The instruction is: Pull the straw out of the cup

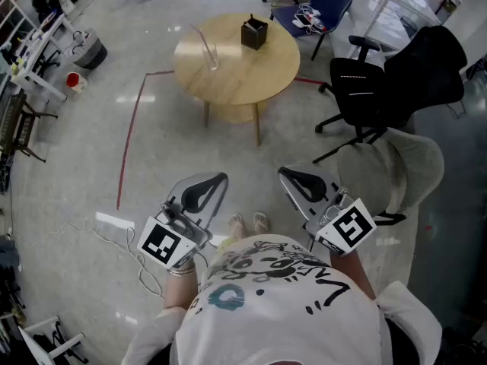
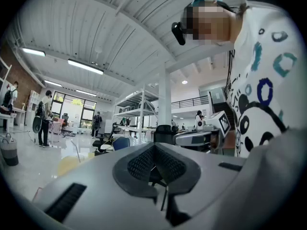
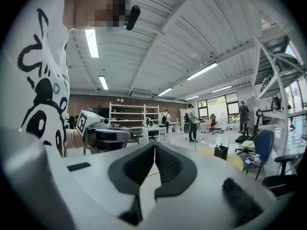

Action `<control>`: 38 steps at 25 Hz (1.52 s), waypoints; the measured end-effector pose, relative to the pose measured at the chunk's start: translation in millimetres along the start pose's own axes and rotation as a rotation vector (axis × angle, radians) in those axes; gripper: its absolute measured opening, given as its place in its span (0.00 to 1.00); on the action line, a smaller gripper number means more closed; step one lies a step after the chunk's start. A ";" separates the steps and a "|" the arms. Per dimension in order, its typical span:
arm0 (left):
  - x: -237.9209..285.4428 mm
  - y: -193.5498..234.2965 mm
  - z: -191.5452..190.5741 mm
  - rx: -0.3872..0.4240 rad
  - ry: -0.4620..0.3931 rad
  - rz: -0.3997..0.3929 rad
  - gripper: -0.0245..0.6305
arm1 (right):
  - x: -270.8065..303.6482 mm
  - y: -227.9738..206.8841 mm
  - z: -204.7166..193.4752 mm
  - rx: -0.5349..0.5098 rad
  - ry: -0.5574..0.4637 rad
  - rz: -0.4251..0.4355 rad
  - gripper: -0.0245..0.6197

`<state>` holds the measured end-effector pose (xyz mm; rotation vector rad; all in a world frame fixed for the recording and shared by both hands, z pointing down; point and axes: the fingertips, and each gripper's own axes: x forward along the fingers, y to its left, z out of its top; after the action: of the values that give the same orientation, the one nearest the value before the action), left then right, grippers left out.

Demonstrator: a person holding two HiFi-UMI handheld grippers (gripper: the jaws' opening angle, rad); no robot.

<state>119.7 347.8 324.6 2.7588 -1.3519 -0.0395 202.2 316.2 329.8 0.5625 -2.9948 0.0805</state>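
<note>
Jaws closed and empty on left gripper [image 1: 221, 179] and right gripper [image 1: 283, 172].
Clear cup [image 1: 211, 57] on the round desk [image 1: 255, 74] holds 1 straw [image 1: 201, 40], well apart from both.

Round wooden desk [image 1: 255, 78] on pale floor [image 1: 91, 150], clear cup [image 1: 212, 58] holding straw [image 1: 202, 41] left, black box [image 1: 254, 34] at far edge

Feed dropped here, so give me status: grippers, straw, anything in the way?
Empty and shut: left gripper, right gripper, both near body. The straw stands in the cup on round table, out of reach. Nearby black box, apart from cup.
</note>
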 end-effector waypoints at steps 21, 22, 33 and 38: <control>9.1 -18.1 -3.8 -0.016 -0.007 0.008 0.06 | -2.8 -0.2 -11.8 -0.052 0.029 0.032 0.08; 8.3 -17.0 -5.0 -0.015 -0.007 0.021 0.06 | -3.2 -0.6 -12.3 -0.055 0.030 0.038 0.08; 19.4 -4.4 -19.9 -0.068 -0.012 0.136 0.06 | -4.5 -29.1 -22.8 -0.012 0.038 0.114 0.09; 27.9 8.3 -20.2 -0.077 -0.004 0.152 0.06 | 0.7 -46.6 -27.4 0.021 0.035 0.099 0.09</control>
<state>131.4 321.8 345.6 2.5874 -1.5227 -0.0872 220.8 274.5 358.7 0.4106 -2.9897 0.1270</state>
